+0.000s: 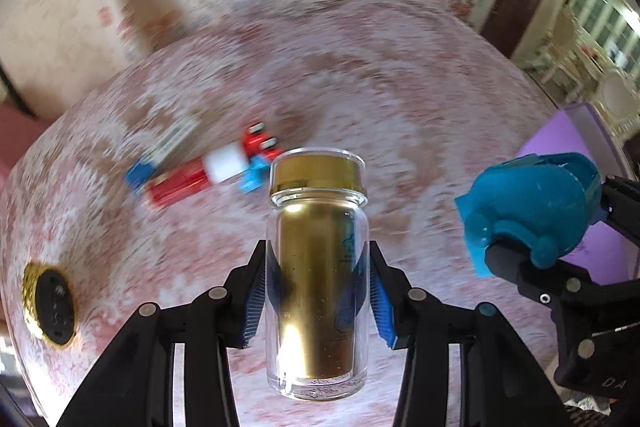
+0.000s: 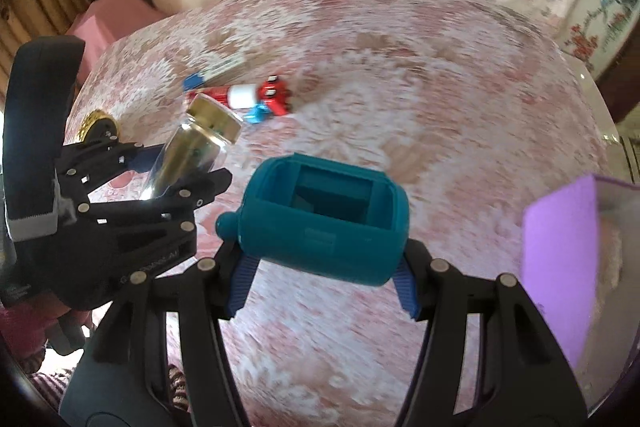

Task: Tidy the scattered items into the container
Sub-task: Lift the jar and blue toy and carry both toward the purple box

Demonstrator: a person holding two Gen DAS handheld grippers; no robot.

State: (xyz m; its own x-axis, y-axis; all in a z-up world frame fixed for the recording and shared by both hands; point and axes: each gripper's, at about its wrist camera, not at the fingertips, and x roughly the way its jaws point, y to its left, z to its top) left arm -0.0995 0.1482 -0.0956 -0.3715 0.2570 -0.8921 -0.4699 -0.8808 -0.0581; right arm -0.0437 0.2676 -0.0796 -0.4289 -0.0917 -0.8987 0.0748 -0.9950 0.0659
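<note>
left gripper (image 1: 316, 291) | pointed steeply down, jaws partly closed, both blue pads pressed on the sides of a held bottle (image 1: 318, 267) || right gripper (image 2: 322, 281) | at 3 o'clock of the left one, pointed steeply down, jaws clamped on a held teal case (image 2: 320, 223)

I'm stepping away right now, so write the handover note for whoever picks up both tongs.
Left tongs: shut on the gold bottle, held above the table.
Right tongs: shut on the teal case, also in the air.
Purple container: at the right edge of the table.
Left on the tablecloth: red toy, blue-ended box, gold-rimmed disc.
Done: two items picked up. To do: drop both in, then fetch the rest.
</note>
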